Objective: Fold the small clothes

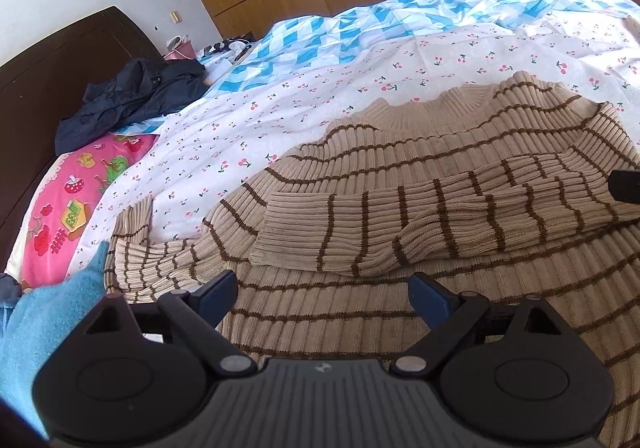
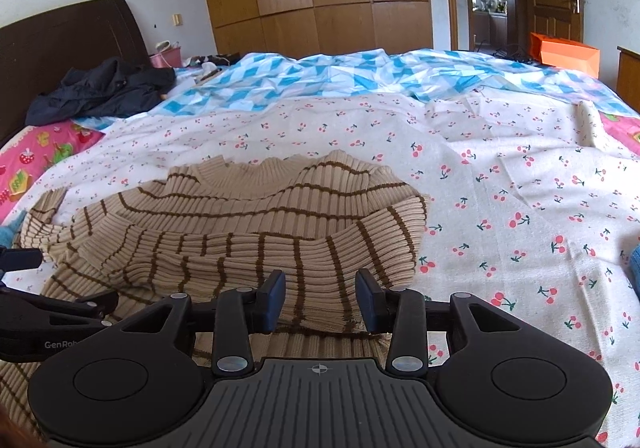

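A beige sweater with brown stripes [image 1: 400,151] lies spread on the cherry-print sheet [image 1: 280,95]. One sleeve [image 1: 420,219] is folded across its chest; the other sleeve [image 1: 136,264] trails off to the left. My left gripper [image 1: 324,296] hovers open and wide over the lower body of the sweater, nothing between its fingers. In the right wrist view my right gripper [image 2: 322,300] is open at the sweater's [image 2: 248,207] right side. The folded sleeve's thick edge [image 2: 320,280] lies between its fingers, and the pads stand apart from the knit.
A dark jacket [image 1: 132,99] is heaped by the headboard [image 1: 48,67], above a pink pillow [image 1: 72,207]. A blue fuzzy cloth [image 1: 48,320] lies at the near left. A blue checked quilt [image 2: 320,75] covers the far side. An orange bag [image 2: 568,53] stands beyond the bed.
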A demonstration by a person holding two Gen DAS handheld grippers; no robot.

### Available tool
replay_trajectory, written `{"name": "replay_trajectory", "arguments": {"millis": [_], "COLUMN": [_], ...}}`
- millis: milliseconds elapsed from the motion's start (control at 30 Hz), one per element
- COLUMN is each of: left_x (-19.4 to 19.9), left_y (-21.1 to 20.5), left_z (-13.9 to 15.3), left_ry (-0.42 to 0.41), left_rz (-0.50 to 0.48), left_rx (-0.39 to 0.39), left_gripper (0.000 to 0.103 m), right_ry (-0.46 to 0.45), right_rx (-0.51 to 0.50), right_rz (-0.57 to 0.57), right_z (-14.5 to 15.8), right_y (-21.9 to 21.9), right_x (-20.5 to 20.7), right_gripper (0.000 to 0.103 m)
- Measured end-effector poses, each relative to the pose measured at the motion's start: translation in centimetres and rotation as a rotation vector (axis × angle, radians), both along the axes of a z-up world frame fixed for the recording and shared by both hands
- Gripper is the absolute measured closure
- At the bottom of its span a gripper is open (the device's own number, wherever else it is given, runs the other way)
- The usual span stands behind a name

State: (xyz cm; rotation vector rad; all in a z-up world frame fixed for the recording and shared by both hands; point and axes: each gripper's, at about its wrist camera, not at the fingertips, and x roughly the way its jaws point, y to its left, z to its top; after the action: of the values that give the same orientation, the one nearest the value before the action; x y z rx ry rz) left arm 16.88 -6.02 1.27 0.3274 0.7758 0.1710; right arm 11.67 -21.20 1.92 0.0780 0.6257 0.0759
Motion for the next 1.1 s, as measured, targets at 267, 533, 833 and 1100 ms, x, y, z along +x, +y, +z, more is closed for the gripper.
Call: {"name": "replay_trajectory", "arguments": {"millis": [267, 533, 833, 1100], "left_x": [-0.1, -0.4, -0.7, -0.7], "left_y": [0.1, 0.1, -0.2, -0.2], "left_z": [-0.1, 0.0, -0.1, -0.2], "left_ry": [0.006, 0.003, 0.001, 0.004], "left_rz": [-0.001, -0.003, -0.017, -0.017], "left_rx": [-0.008, -0.013, -0.009, -0.014], "left_gripper": [0.006, 0.006, 0.006, 0.006], "right_ry": [0.010, 0.013, 0.015, 0.018], "right_rx": [-0.013, -0.018, -0.017, -0.022], "right_rz": [0.008, 0.010, 0.010, 0.004], "right_z": [-0.5, -0.7, -0.8, -1.1], "right_y": [0.4, 0.5, 0.6, 0.6], "right_x": [0.1, 0.0, 0.0, 0.0], "right_gripper": [0.065, 0.065, 0.065, 0.065]}}
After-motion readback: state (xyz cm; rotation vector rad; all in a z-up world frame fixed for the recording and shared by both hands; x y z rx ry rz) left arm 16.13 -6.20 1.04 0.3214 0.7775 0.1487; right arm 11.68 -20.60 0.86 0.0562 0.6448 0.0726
